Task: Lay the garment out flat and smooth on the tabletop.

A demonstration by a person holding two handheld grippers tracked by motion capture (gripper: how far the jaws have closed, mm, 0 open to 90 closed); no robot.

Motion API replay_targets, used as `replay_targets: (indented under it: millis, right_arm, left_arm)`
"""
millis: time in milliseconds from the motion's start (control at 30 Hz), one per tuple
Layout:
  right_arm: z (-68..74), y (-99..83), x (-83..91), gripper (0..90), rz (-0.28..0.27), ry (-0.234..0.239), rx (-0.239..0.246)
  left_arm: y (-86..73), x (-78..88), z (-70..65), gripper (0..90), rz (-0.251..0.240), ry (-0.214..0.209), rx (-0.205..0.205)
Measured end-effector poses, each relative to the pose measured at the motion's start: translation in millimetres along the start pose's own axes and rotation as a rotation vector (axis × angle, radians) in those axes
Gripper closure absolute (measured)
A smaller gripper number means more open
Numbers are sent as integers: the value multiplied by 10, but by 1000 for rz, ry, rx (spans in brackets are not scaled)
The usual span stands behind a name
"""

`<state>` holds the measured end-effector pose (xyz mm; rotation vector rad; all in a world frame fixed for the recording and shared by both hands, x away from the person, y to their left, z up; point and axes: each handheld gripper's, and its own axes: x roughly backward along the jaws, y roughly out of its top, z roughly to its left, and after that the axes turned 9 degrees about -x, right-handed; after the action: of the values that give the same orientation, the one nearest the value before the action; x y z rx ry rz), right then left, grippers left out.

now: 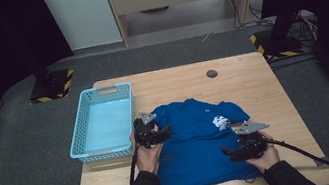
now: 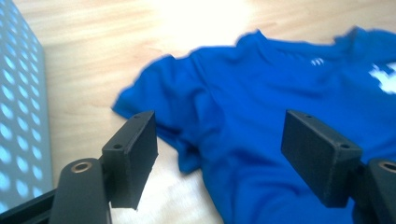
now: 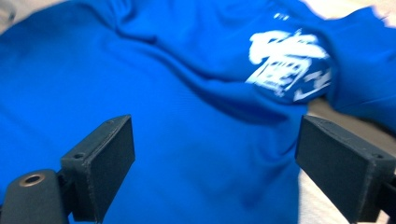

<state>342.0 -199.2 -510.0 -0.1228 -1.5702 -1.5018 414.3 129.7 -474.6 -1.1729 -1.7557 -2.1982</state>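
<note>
A wooden table (image 1: 246, 79) with a pale grain and rounded corners filled the middle of the high view, standing on a dark grey floor. A small dark round cap (image 1: 211, 73) sat in the tabletop near its far edge.

On the near half of the table lay a blue shirt (image 1: 196, 143), spread mostly flat with its collar toward the far side and its hem toward the person. The cloth looked thin and smooth, with soft creases across the chest and a rumpled short sleeve on each side. A white printed logo (image 1: 220, 122) sat on the chest; in the right gripper view it showed as blurred white shapes (image 3: 289, 60), and no lettering could be read. A tiny white mark showed inside the collar (image 2: 318, 61).

Left of the shirt stood a light blue plastic basket (image 1: 81, 128), rectangular, with walls pierced by rows of small holes and a handle slot at its far end.

The left gripper (image 1: 158, 135) hovered at the shirt's left sleeve edge, just beside the basket. Its flat black rectangular jaws stood wide apart, the sleeve and shoulder lying beyond and between them, with nothing pinched.

The right gripper (image 1: 228, 152) sat over the shirt's right side, below the logo. Its jaws were also spread wide, with blue cloth under the gap and no fabric gripped.
</note>
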Motion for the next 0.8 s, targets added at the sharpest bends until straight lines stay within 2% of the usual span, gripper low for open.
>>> replay_targets:
  millis: [200,267,367,433,533,633,700,800]
  right_arm:
    - [35,-40,-72,128,46,-2,9]
    - [38,-49,-84,130,55,-3,11]
    - [38,-57,-100,130,71,-5,13]
    - [39,-63,-111,130,79,-8,12]
    - [41,-74,-129,130,91,-11,16]
    - [40,-81,-142,130,99,-13,19]
    - [38,-82,-146,131,103,-14,20]
    - [38,-85,-151,132,107,-15,22]
  left_arm:
    - [71,-147,79,289,14,22,16]
    - [59,-201,98,306,17,34,17]
    - [23,-292,123,321,48,38,29]
    - [-2,-364,126,334,67,45,21]
    - [-19,-444,128,359,69,59,17]
    - [-42,-522,159,384,67,66,38]
    - [-60,-577,184,399,87,64,58]
    - [-72,-628,194,447,103,58,59]
